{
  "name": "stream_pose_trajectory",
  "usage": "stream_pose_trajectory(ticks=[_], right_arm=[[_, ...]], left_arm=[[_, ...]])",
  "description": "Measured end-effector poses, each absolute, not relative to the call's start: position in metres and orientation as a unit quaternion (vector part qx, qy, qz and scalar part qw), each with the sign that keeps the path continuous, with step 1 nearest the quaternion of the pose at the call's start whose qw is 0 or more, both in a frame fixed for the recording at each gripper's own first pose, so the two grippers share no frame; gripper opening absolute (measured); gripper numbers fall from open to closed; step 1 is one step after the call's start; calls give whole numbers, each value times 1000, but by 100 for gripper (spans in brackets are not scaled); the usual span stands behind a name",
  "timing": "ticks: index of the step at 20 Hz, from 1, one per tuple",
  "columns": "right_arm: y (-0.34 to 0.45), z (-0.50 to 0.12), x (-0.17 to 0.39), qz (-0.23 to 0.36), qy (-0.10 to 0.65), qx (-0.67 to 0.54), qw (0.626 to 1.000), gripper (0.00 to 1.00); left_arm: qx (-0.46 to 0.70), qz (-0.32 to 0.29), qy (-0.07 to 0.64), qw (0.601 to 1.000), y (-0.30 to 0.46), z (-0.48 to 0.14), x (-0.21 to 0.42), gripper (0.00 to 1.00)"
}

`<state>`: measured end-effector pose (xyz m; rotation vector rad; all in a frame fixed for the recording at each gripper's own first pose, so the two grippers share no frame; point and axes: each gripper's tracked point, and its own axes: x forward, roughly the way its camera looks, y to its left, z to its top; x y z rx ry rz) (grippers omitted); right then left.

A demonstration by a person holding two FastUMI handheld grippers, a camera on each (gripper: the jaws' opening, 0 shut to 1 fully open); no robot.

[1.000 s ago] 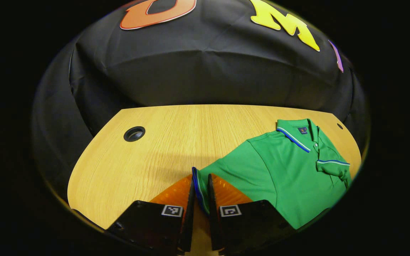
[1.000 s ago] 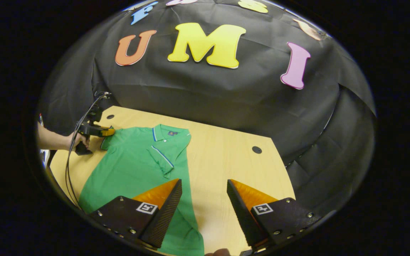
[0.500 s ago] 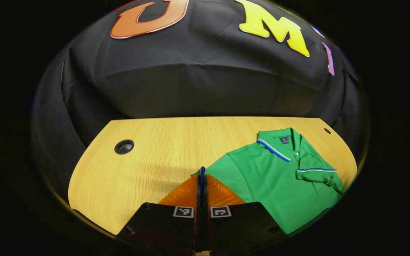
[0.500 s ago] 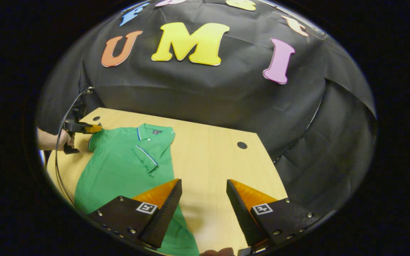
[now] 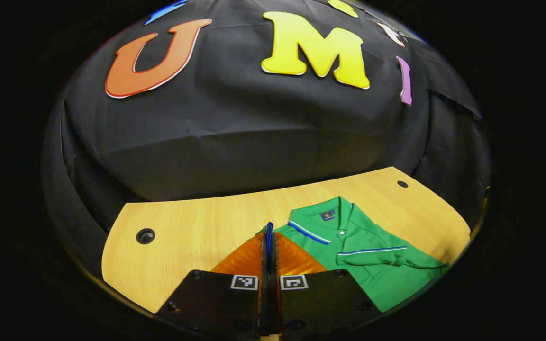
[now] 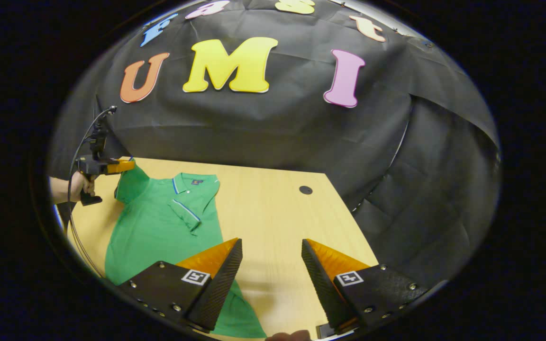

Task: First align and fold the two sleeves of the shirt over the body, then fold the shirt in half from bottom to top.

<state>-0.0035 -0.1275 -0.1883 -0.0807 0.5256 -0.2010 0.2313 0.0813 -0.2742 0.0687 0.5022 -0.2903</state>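
In the left gripper view, the left claw is closed on the cuff of one sleeve; a thin strip of cloth shows between its fingers. The shirt lies on the table, ahead and to the right of this claw, and the other sleeve is already folded over the body.

In the right gripper view, the right claw stands apart and holds nothing. The shirt is ahead and to its left. The left claw lifts the sleeve there, and the cloth hangs soft and light. I judge the cuff gives the firmest hold, since the knit will sag and may slip.
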Motion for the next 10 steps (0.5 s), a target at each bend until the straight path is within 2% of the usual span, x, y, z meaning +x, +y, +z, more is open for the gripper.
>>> stream_pose_trajectory(ticks=[10], right_arm=[[-162,-189,-33,-126,255,-9,959,81]], left_arm=[[38,-202,278,938,-28,-293,196,3]])
